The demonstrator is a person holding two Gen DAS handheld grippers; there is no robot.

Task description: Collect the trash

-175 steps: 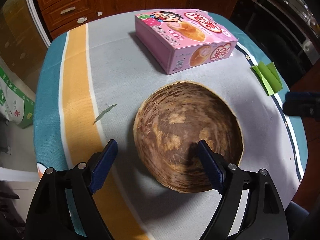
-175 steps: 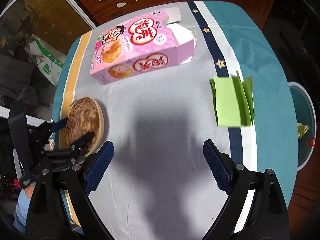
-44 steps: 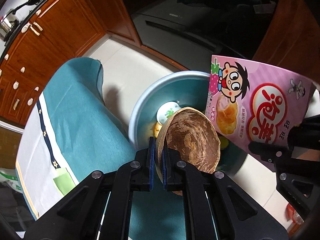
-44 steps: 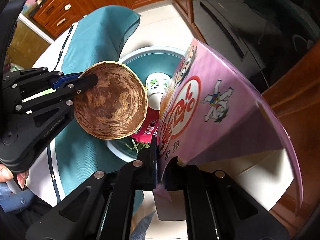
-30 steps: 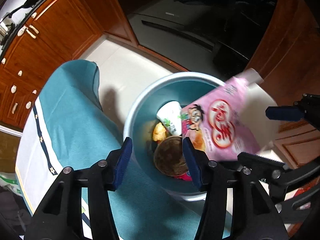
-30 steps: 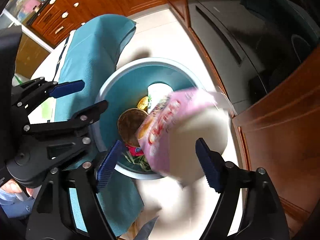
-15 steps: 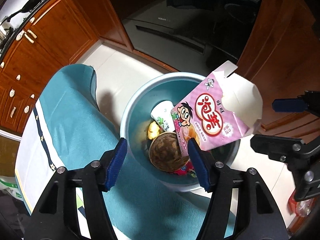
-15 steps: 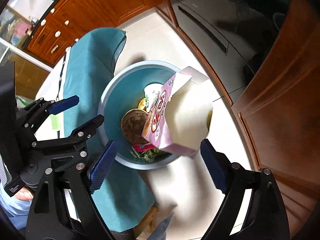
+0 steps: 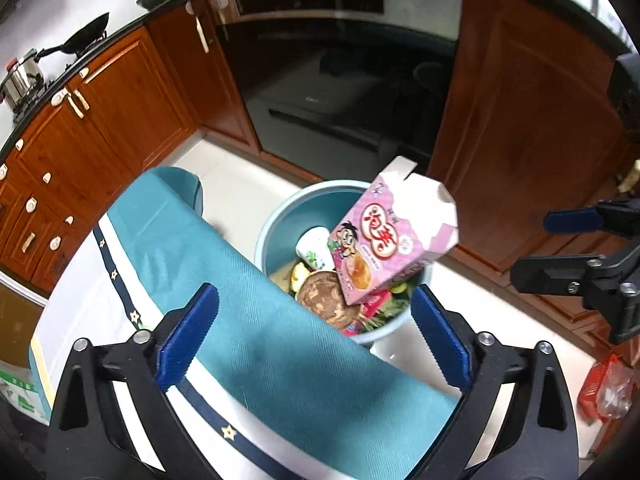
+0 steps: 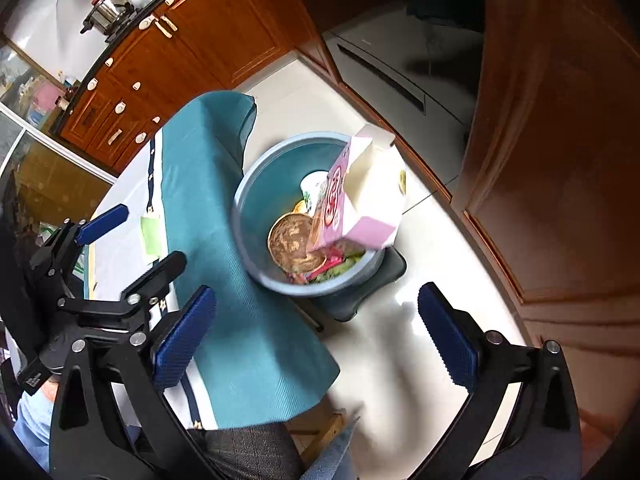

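On the floor beside the table stands a blue trash bin [image 9: 267, 232] [image 10: 244, 216]. In it lie the brown bowl [image 9: 322, 300] [image 10: 290, 240] and a white cup [image 9: 314, 246], on other scraps. The pink snack box [image 9: 384, 240] [image 10: 360, 200] leans on the bin's far rim, sticking out. My left gripper [image 9: 312, 332] [image 10: 132, 244] hangs above the table's edge, its jaws opening with nothing between them. Over the floor near the bin, my right gripper [image 10: 316, 336] [image 9: 560, 246] is likewise opening and holds nothing. A green napkin [image 10: 151, 234] lies on the table.
The teal tablecloth [image 9: 256, 320] hangs over the table's edge next to the bin. Wooden cabinets [image 9: 120, 100] and a dark oven front [image 9: 328, 92] line the far side. A red packet [image 9: 600, 384] lies on the floor at right. A person's leg [image 10: 240, 452] shows below.
Both grippers rose and drew back from the bin while their jaws widened. The pink box, mid-fall a second ago, now rests leaning on the bin's rim.
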